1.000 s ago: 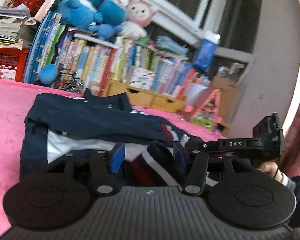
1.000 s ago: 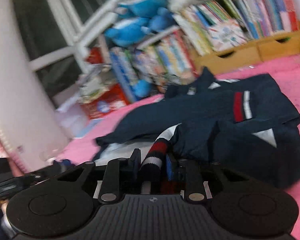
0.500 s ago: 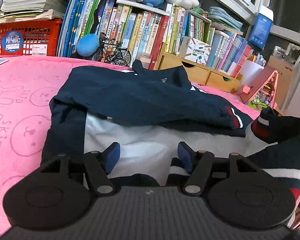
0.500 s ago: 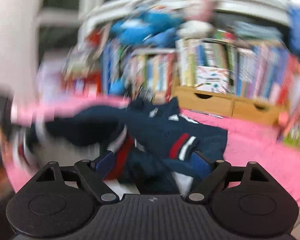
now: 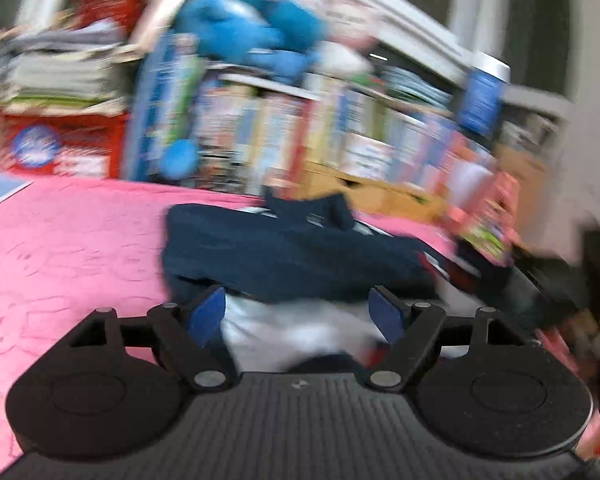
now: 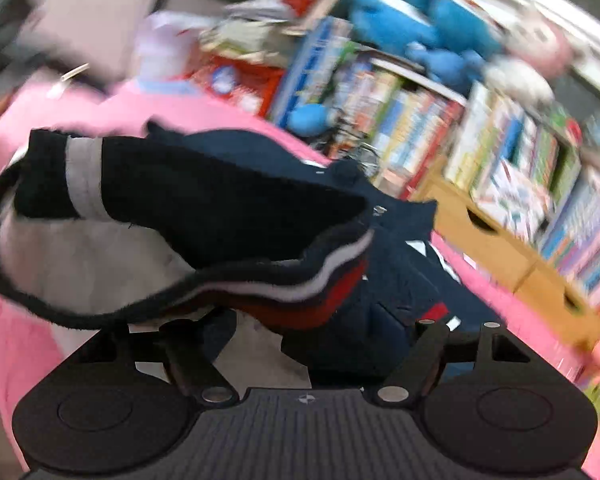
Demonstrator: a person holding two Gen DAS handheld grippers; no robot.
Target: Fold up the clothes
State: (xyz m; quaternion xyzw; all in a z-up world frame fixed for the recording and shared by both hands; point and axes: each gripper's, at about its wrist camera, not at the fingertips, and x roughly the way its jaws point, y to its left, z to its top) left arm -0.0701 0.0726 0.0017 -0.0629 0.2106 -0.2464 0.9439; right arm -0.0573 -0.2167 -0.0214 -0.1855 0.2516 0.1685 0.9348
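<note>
The navy sweater [image 5: 292, 252] is lying on the pink bed [image 5: 72, 240] ahead of the left gripper [image 5: 296, 312], whose jaws are opening with nothing pinched between them. Its striped hem [image 6: 284, 280] is draping just ahead of the right gripper [image 6: 300, 332], whose apart jaws are closing, pads unseen. Books [image 6: 480, 152] are standing beyond.

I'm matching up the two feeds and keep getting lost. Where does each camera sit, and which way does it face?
Left wrist: on the left gripper, facing the navy garment on the pink bedcover; its opening fingers show.
Right wrist: on the right gripper, close over the garment's striped hem; its closing linkage shows, fingertips hidden.
Shared: garment, bedcover, bookshelf, blue plush toys.
</note>
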